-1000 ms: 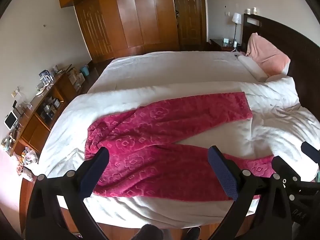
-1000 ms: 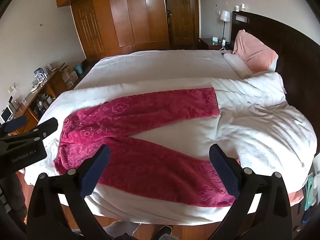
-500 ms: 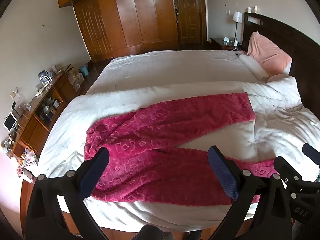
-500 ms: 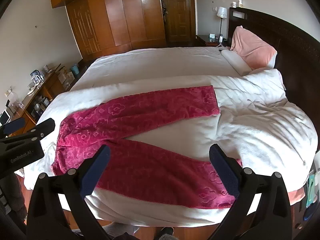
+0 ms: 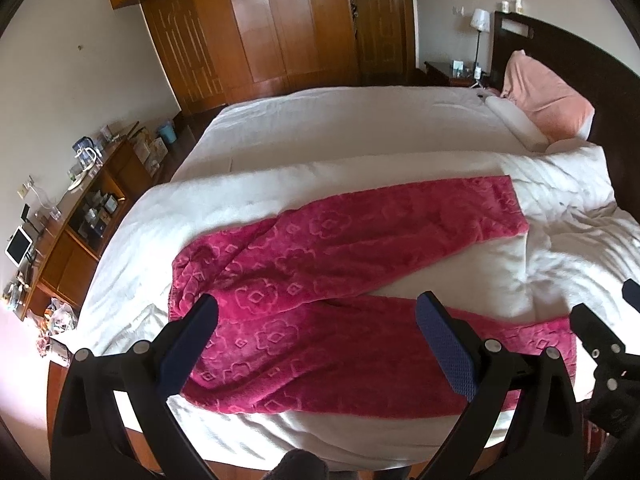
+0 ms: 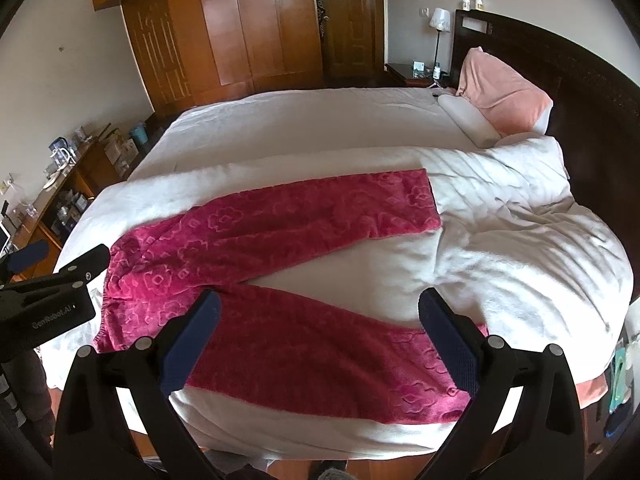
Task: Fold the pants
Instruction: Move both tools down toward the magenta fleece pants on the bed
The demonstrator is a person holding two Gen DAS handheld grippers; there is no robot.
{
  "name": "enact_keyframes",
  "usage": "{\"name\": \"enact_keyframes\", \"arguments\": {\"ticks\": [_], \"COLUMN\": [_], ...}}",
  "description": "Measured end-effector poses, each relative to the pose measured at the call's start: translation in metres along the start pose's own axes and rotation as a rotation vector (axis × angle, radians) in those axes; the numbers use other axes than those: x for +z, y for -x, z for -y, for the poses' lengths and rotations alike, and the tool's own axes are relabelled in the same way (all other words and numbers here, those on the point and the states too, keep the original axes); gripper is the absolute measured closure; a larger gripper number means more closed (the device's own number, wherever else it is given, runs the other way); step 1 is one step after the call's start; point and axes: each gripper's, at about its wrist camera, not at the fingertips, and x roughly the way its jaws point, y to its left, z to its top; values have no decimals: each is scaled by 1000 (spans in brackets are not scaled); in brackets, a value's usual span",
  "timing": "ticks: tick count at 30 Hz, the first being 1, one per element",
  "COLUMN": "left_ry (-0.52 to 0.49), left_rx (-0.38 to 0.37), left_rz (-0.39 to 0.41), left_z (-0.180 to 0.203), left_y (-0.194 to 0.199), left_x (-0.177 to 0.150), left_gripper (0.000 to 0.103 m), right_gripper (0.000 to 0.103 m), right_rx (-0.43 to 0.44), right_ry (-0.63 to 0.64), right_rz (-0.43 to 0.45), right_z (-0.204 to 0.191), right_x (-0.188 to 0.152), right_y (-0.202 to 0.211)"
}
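Pants: the pink fleece pants [image 5: 320,280] lie flat on the white bed [image 5: 360,128], waistband left, legs splayed right in a V.
Left tongs: the left tongs [image 5: 316,320] hover wide over the waist end, gripping nothing.
Right tongs: the right tongs [image 6: 320,316] gape wide over the near leg, empty.
Change: over the last second both tongs have crept slightly nearer; cloth unmoved.
Meaning: no fold begun; likely the far leg gets laid onto the near one.

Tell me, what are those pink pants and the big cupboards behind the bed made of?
The pants look like plush fleece: a thick, matte, fuzzy pile with embossed flower shapes. The wardrobe appears to be varnished wood or wood veneer, judging by its warm brown grain and glossy reflections; which one can't be told.
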Motion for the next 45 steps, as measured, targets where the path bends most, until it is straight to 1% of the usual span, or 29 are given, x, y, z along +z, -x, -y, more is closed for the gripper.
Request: {"name": "enact_keyframes", "arguments": {"ticks": [11,24,32,45], "left_ry": [-15,-40,-50,-73], "left_rx": [-15,-11,-23,-31], "left_rz": [-65,-120,-153,-247], "left_z": [-14,-23,-30,-48], "left_y": [-37,-70,-92,-153], "left_x": [4,20,27,29], "left_gripper": [5,5,5,5], "right_gripper": [3,3,3,3], "right_rx": [-69,-92,-116,-165], "right_ry": [-22,-56,-62,-81], "right_rz": [-66,-124,-149,-220], "right_z": [-10,-19,-27,-38], "right_x": [10,27,38,49], "right_y": [-28,-60,-76,-113]}}
